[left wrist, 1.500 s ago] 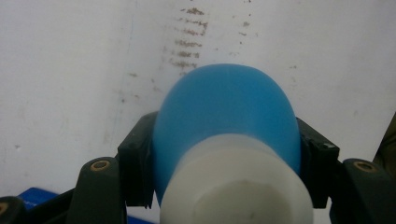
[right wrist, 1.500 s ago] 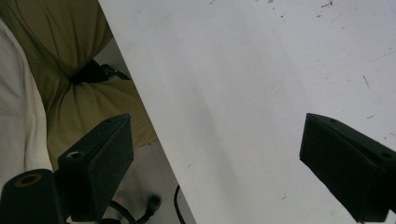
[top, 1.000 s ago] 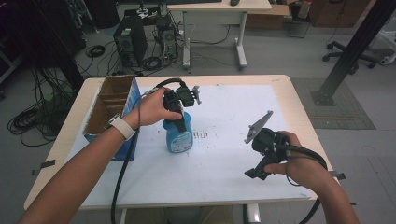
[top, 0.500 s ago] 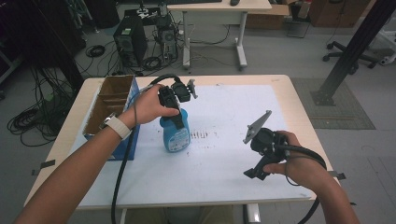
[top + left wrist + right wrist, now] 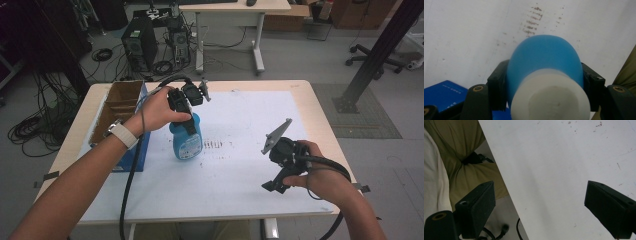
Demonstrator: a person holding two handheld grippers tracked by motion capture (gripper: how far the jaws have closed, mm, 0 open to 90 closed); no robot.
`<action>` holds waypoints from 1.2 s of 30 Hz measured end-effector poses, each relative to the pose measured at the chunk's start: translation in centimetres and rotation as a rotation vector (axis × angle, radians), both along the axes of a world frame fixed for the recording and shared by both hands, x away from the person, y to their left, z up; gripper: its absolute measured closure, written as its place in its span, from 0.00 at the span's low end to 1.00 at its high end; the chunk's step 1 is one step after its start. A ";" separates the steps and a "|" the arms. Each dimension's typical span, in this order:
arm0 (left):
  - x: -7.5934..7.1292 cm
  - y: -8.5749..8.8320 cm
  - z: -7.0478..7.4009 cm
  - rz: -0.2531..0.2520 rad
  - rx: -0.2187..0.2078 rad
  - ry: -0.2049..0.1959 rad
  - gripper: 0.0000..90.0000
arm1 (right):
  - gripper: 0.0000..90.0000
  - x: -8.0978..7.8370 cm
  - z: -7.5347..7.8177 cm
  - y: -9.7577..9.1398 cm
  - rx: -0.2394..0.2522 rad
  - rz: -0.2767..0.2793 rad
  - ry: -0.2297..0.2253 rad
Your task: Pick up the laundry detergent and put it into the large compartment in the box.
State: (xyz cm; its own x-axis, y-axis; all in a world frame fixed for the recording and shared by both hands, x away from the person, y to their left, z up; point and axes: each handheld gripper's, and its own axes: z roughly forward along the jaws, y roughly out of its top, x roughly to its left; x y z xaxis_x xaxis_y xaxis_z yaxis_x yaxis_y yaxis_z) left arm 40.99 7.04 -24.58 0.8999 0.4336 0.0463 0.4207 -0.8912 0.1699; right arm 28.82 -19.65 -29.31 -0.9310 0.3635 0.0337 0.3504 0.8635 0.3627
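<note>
The worktop is a pale wooden table covered almost wholly by a white sheet, which carries a patch of small brown marks near its middle. At the left edge of the worktop stands an open cardboard box, with a dark blue box against its near right side. Just right of these, on the left half of the sheet, is a blue plastic bottle with a printed label, upright with its base low over the sheet; whether it touches the sheet cannot be told. The left tongs come down on it from above, held in the person's left hand, and their black jaws press on either side of the bottle's shoulder below its white cap, as the left gripper view shows. The right tongs sit in the right hand above the near right part of the sheet, well apart from the bottle. In the right gripper view their jaws stand wide apart with nothing between them, over the sheet's near edge.
</note>
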 end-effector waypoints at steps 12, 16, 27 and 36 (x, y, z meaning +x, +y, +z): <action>-0.8 -0.6 1.3 0.013 0.003 -0.007 0.41 | 0.11 0.0 0.0 0.3 0.003 0.011 -0.003; -1.1 -0.6 1.8 0.031 0.007 -0.014 0.41 | 0.11 0.0 0.0 0.2 0.004 0.010 -0.004; -1.4 -0.1 3.5 0.107 -0.019 -0.019 0.41 | 0.11 -0.2 0.2 0.1 0.006 0.012 -0.008; -1.7 0.1 4.9 0.144 -0.028 -0.024 0.41 | 0.11 -0.1 0.2 0.2 0.007 0.014 -0.010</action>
